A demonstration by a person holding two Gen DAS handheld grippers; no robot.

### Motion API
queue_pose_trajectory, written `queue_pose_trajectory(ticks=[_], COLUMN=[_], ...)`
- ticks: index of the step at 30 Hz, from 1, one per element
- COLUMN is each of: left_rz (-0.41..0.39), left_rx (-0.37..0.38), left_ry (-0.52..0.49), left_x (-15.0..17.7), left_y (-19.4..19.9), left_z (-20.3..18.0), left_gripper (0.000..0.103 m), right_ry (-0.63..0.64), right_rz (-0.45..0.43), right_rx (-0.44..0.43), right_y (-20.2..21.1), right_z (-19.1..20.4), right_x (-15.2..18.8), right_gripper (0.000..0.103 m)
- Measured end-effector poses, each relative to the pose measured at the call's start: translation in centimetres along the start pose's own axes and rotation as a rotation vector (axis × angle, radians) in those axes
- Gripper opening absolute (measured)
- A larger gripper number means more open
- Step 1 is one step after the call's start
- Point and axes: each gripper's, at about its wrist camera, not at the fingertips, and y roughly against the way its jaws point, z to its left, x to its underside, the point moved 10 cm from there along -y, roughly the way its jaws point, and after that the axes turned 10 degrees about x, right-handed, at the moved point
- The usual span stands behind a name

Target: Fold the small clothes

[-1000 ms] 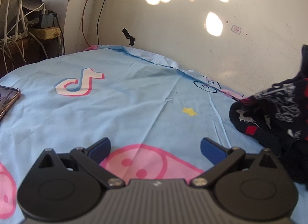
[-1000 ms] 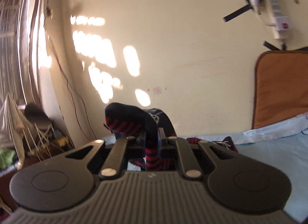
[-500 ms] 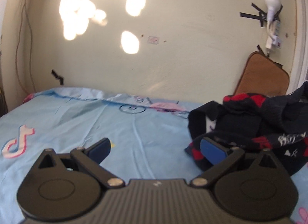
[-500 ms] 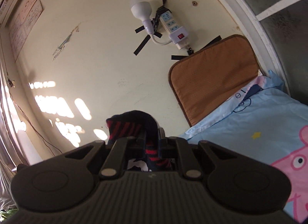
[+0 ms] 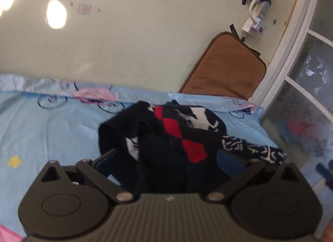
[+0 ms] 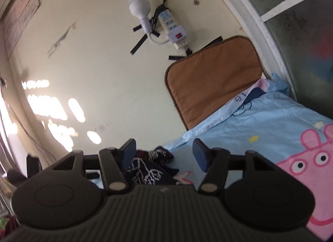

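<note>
A dark navy garment (image 5: 166, 138) with red diamonds and white print lies bunched on the light blue bed sheet (image 5: 52, 133). My left gripper (image 5: 166, 160) is open, with the cloth lying between its blue pads (image 5: 229, 161). My right gripper (image 6: 164, 154) is open and empty; the same garment (image 6: 149, 169) lies just below and left of its fingers, on the sheet (image 6: 260, 125).
A brown cushion (image 5: 226, 69) leans on the cream wall at the head of the bed. A power strip and bulb (image 6: 166, 23) are taped to the wall above it. A frosted window (image 5: 312, 106) stands at the right. A pink pig print (image 6: 308, 165) is on the sheet.
My right gripper has opened and let go of the garment, which now lies on the bed. My left gripper has moved right, over the garment.
</note>
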Motion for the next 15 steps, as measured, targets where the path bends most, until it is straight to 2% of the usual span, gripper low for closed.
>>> queue_pose_trajectory(ticks=[1,3,6,7,9,11,13,14,15], left_rz=[0.022,0.040,0.049,0.057,0.087,0.110,0.102,0.093,0.088], left_rx=[0.050,0.091,0.075,0.070,0.070,0.096,0.081,0.073,0.071], left_ry=[0.049,0.100,0.101,0.110,0.126,0.133,0.116,0.102,0.100], left_x=[0.1,-0.1,-0.6,-0.8,-0.6,-0.4,-0.4,-0.5,-0.7], left_y=[-0.8,-1.8,-3.0,-3.6,-4.4,-5.1,-5.0,-4.7,-4.3], left_z=[-0.2,-0.4,-0.6,-0.8,-0.9,-1.2,-1.4,-1.6,-1.7], left_gripper=[0.103,0.102,0.102,0.098,0.081,0.040,0.026,0.023,0.022], right_ry=[0.042,0.139,0.263,0.301,0.378,0.421,0.435,0.434,0.434], right_rz=[0.018,0.071,0.119,0.129,0.146,0.165,0.192,0.203,0.222], right_rx=[0.013,0.039,0.056,0.056,0.076,0.124,0.158,0.156,0.136], right_y=[-0.4,-1.5,-2.2,-2.3,-2.5,-3.1,-3.8,-3.9,-4.0], right_z=[0.3,1.0,1.7,1.9,1.9,1.3,0.5,0.4,0.6], right_x=[0.7,2.5,5.2,6.0,7.4,8.3,9.2,9.4,9.7], right_gripper=[0.065,0.073,0.087,0.088,0.089,0.089,0.088,0.078,0.043])
